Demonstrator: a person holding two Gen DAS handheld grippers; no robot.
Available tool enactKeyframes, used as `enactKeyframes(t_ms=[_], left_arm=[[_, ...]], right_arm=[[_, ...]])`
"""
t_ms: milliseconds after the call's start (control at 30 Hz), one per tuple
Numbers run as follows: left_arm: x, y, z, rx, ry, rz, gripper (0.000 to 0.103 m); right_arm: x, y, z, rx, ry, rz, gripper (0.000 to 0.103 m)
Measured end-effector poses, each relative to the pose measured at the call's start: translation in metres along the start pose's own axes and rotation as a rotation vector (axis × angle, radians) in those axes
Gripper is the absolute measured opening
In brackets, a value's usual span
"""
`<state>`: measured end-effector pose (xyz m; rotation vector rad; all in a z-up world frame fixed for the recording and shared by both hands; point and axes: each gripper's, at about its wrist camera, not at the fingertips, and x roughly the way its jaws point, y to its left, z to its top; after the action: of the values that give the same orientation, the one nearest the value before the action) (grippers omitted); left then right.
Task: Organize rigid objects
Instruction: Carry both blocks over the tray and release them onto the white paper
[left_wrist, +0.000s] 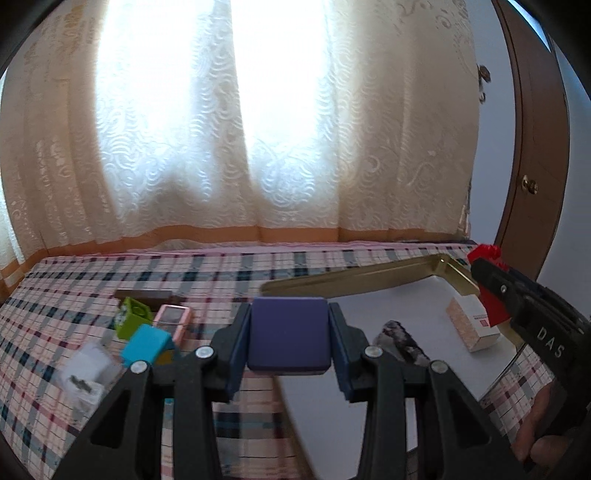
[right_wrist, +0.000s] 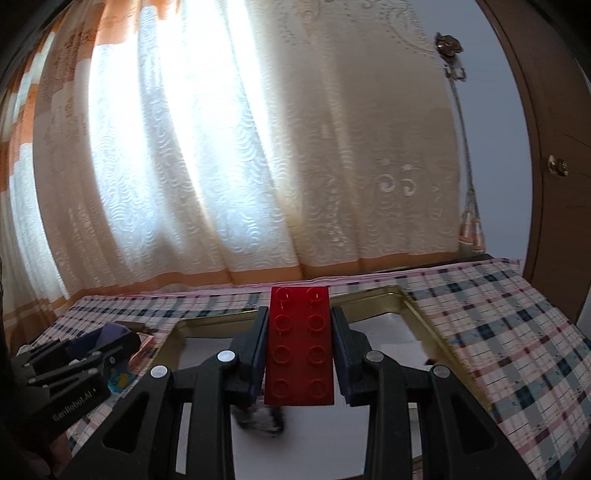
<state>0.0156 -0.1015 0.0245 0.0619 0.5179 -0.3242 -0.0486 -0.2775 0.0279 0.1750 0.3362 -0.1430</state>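
Observation:
My left gripper (left_wrist: 288, 334) is shut on a dark purple rounded square block (left_wrist: 288, 332), held above the near-left edge of a gold-rimmed tray (left_wrist: 369, 275). My right gripper (right_wrist: 300, 347) is shut on a red studded brick (right_wrist: 299, 350), held over the tray (right_wrist: 417, 314) with its studs facing the camera. In the left wrist view the right gripper (left_wrist: 493, 291) and red brick (left_wrist: 484, 254) hover at the tray's far right corner. In the right wrist view the left gripper (right_wrist: 107, 339) and purple block (right_wrist: 110, 330) are at the left.
In the tray lie a pinkish-white box (left_wrist: 472, 326) and a dark speckled object (left_wrist: 402, 341). On the plaid cloth (left_wrist: 55, 295) to the left are a green block (left_wrist: 131, 317), a cyan block (left_wrist: 147, 345), a pink object (left_wrist: 171, 317) and a clear plastic box (left_wrist: 88, 369). Curtains hang behind.

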Motion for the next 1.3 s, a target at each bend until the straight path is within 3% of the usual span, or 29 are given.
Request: enactKeyframes(t_ms=[467, 633, 1300], left_arm=[[0.025, -0.034, -0.007, 0.039, 0.060, 0.024, 0.039], [0.030, -0.036, -0.012, 0.042, 0.083, 0.031, 0.039], [0.042, -0.041, -0.020, 0.073, 0.139, 0.033, 0.039]], right_arm=[[0.012, -0.023, 0.000, -0.025, 0.033, -0.087, 0.034], [0.024, -0.018, -0.005, -0.064, 0.087, -0.135, 0.034], [0.035, -0.012, -0.015, -0.086, 0.160, -0.136, 0.034]])
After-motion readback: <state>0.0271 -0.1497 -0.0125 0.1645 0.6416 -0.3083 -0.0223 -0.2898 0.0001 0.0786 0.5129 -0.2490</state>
